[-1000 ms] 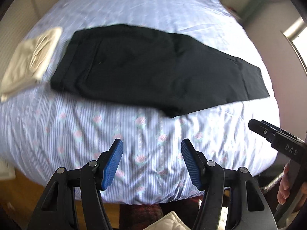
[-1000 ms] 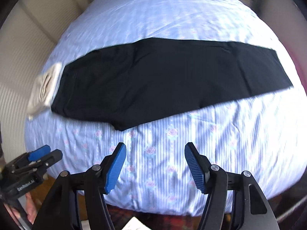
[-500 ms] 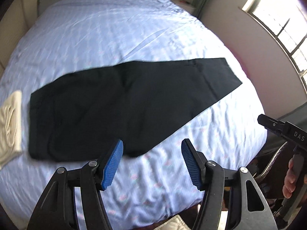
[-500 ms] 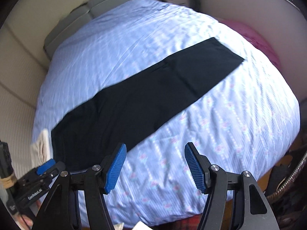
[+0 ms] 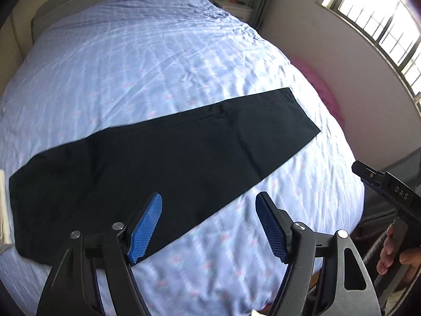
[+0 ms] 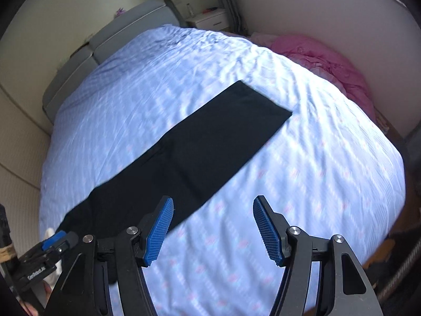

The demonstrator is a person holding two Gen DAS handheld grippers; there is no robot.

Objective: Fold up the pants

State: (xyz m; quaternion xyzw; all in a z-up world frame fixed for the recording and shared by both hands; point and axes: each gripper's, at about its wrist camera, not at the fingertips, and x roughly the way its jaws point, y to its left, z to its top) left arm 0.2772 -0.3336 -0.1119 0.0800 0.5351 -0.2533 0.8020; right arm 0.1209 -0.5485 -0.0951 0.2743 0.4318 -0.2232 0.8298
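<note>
Black pants (image 5: 163, 163) lie flat on the bed, folded lengthwise into one long strip, waist end at the left and hem end at the far right. They also show in the right wrist view (image 6: 200, 152). My left gripper (image 5: 209, 226) is open and empty, held above the pants' near edge. My right gripper (image 6: 213, 229) is open and empty, held above the sheet just right of the pants' near edge. Each gripper shows at the edge of the other's view.
The bed (image 5: 147, 60) has a pale blue flowered sheet and a grey headboard (image 6: 113, 39). A folded cream garment (image 5: 4, 210) lies left of the waist. A pink blanket (image 6: 326, 60) lies against the right wall. A white nightstand (image 6: 208, 18) stands at the back.
Both grippers have lifted and tilted up and swung right, so the pants sit lower and farther left in view and more of the room shows. The pants have not moved. Both stay open.
</note>
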